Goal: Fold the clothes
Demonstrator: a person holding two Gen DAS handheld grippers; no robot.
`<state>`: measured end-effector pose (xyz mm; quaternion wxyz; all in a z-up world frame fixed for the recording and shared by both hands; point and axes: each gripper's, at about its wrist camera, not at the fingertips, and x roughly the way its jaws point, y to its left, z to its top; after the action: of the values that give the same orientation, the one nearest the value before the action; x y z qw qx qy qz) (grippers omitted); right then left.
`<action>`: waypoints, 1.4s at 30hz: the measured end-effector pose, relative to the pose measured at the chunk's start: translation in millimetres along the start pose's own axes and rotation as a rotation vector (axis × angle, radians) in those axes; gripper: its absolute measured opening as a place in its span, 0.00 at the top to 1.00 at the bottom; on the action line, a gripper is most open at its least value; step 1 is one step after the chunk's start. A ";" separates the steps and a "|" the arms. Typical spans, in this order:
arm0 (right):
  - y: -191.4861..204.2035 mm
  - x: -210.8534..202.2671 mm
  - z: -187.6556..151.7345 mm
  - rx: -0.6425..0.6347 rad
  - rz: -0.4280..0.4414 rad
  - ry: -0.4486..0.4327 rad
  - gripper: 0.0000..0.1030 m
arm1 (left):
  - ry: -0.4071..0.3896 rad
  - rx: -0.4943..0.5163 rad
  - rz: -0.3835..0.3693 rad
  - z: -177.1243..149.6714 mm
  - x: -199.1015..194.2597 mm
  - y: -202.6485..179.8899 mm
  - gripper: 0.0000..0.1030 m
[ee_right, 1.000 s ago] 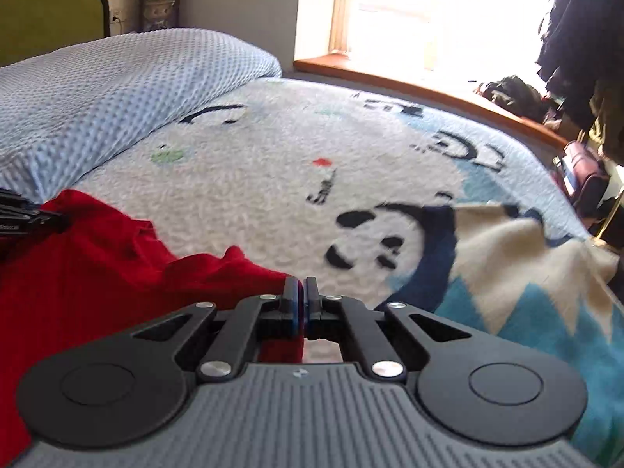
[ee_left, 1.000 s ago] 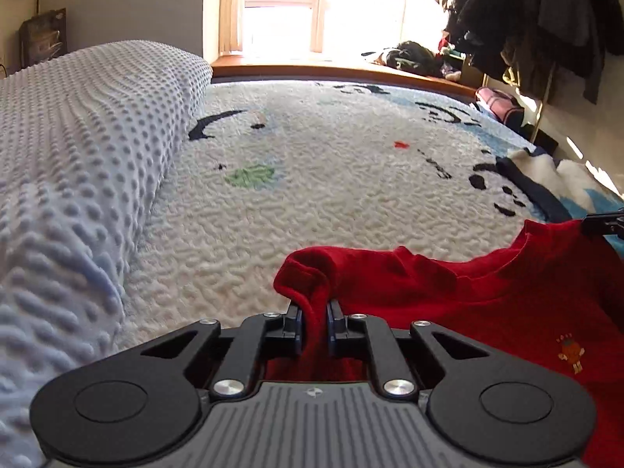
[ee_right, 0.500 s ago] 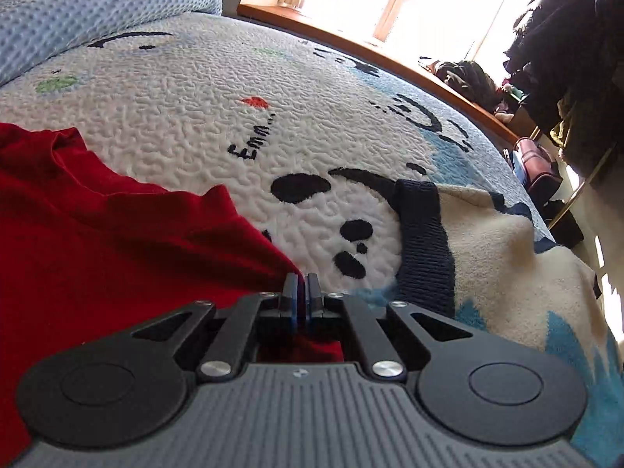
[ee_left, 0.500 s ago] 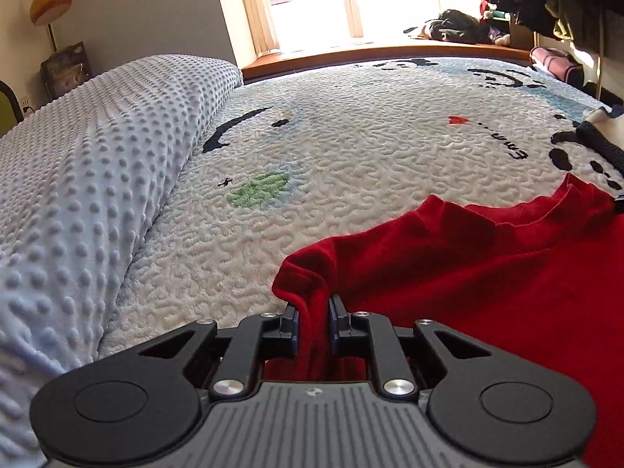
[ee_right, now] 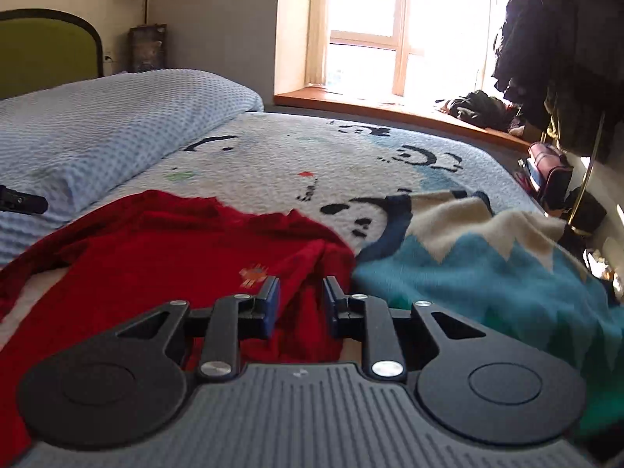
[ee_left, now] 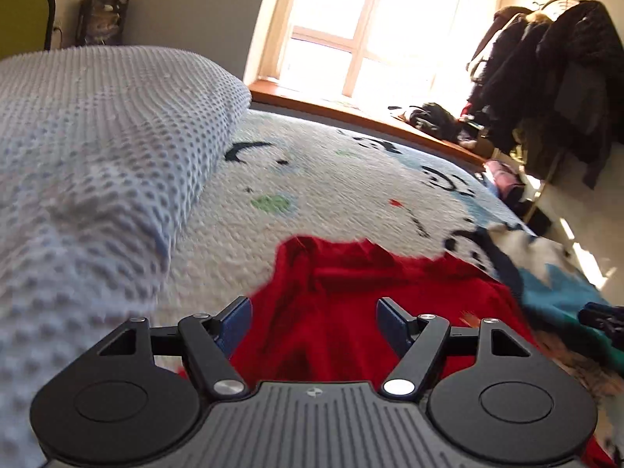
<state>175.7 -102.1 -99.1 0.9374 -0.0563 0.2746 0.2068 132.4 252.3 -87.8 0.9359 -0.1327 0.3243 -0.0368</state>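
Sunlit from the window (ee_right: 394, 35), the bed (ee_right: 273, 156) carries a red shirt (ee_right: 175, 249) spread flat near its front edge, white quilt lying bare beyond it toward the sill. Left gripper (ee_left: 314, 321) hangs wide apart over the shirt, holding nothing; right gripper (ee_right: 300, 300) is parted too, empty, at the shirt's right edge. Touching that edge lies a teal sweater (ee_right: 487, 273); a blue pillow (ee_left: 97, 156) bounds the left side. Coats (ee_right: 565, 58) hang beyond the right edge.
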 end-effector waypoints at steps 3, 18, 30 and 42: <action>9.4 -75.4 -55.9 0.125 0.075 0.058 0.76 | 0.070 -0.035 -0.064 -60.8 -63.3 -6.9 0.28; 28.2 -133.8 -176.7 0.625 0.119 0.280 0.73 | 0.107 -0.454 -0.060 -198.5 -123.7 -24.3 0.29; 27.0 -109.9 -181.9 0.825 0.157 0.276 0.91 | 0.124 -0.497 -0.113 -199.3 -71.5 -22.5 0.88; 1.4 -163.5 -131.6 0.631 0.089 0.266 0.94 | 0.253 -0.306 -0.044 -143.6 -129.5 4.6 0.93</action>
<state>-14.4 -188.0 -122.0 0.8547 0.2221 0.4468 0.1433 -58.1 244.5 -120.1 0.8556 -0.2748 0.4381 -0.0237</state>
